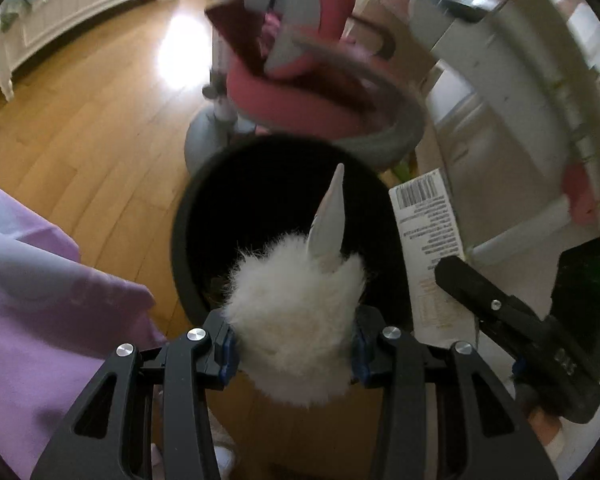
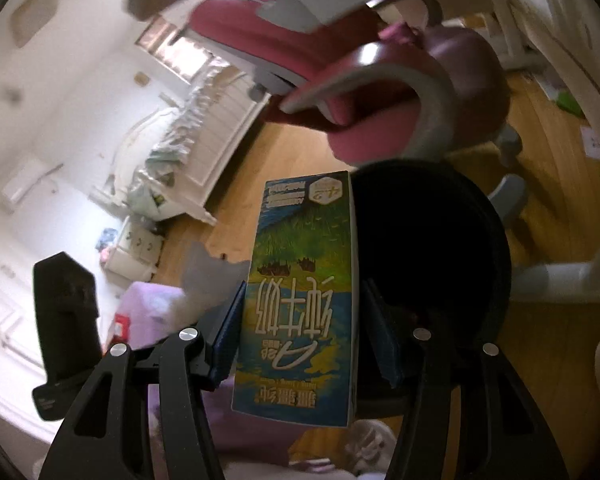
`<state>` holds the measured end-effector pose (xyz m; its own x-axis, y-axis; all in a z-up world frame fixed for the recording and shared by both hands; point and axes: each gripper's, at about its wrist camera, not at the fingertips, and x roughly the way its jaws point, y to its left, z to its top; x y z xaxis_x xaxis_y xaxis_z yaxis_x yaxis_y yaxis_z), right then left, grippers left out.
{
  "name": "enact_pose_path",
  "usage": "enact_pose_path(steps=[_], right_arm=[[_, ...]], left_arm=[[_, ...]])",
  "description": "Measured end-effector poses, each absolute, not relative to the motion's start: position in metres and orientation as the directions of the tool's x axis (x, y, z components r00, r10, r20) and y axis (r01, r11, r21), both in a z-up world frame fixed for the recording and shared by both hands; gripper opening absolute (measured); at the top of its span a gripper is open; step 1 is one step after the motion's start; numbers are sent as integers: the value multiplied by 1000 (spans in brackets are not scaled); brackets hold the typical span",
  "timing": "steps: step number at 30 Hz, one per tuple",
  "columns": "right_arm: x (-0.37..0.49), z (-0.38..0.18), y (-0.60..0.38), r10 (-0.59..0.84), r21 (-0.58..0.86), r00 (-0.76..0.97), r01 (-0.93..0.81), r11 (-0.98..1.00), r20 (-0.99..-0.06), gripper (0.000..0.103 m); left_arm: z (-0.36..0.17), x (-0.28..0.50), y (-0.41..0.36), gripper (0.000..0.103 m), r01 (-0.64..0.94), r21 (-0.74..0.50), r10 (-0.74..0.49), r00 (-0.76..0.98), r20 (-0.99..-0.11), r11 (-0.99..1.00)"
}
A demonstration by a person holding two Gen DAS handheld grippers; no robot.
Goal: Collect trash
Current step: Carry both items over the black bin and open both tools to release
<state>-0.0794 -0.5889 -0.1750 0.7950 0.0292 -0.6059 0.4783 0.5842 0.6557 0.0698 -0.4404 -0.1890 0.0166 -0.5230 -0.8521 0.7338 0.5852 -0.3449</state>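
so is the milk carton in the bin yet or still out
Still out: the right gripper grips the milk carton upside down, beside the black bin, not inside it.

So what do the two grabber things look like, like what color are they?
Both are black plastic. The left gripper has two angular arms with triangle-shaped cutouts, round silver bolts at the joints and blue pads on its fingertips. The right gripper looks the same: black arms, silver bolts, blue pads. From the left camera, its body shows white lettering, too blurred to read. No cables show.
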Motion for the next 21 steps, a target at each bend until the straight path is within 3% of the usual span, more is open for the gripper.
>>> enact_pose_path(steps=[16,19,21], right_arm=[[-66,-212,-597,57,642,747,527,557,-662,57],[-63,-211,-595,66,641,745,521,563,-664,57],[-62,-210,-593,81,648,744,517,559,-664,58]], left_arm=[[-226,77,-462,44,714,-344,-475,-19,-880,610],[-228,76,-466,48,717,-342,-464,-29,-885,608],[-228,77,-467,58,715,-333,-451,-28,-892,615]])
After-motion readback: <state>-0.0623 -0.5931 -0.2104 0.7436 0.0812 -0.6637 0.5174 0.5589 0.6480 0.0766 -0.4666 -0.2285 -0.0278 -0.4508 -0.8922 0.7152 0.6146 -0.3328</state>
